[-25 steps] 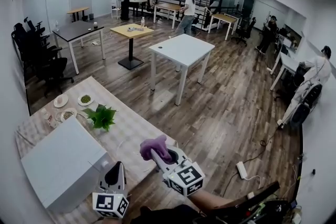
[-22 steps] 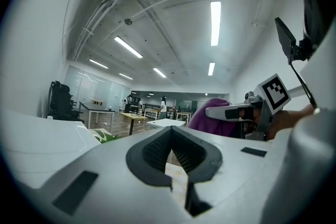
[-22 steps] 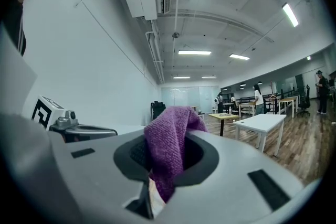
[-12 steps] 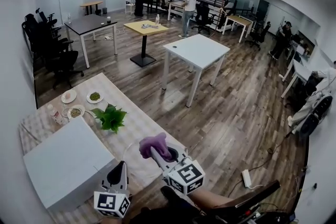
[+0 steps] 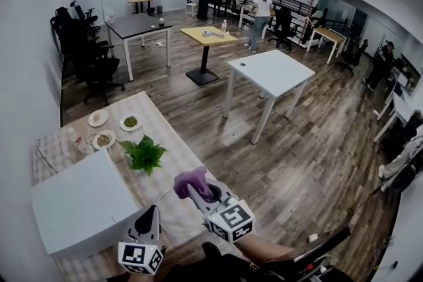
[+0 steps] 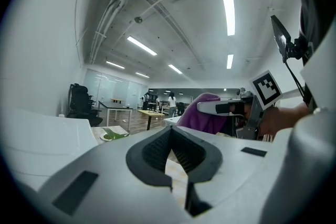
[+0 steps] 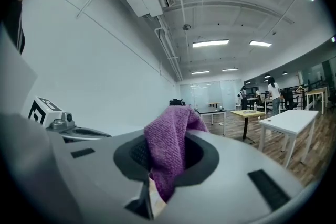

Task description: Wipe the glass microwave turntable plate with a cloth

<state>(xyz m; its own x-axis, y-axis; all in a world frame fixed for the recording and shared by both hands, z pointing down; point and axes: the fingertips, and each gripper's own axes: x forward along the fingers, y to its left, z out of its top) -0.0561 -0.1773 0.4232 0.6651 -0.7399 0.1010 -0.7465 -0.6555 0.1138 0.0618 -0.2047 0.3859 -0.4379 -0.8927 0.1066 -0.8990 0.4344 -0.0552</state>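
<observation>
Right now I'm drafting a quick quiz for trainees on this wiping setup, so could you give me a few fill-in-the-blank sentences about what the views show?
1. The ____ hand-held gripper is shut on the cloth.
2. The cloth is ____ in colour.
3. ____ small plates sit on the table beyond the leafy plant.

Missing words: right; purple; three
</observation>
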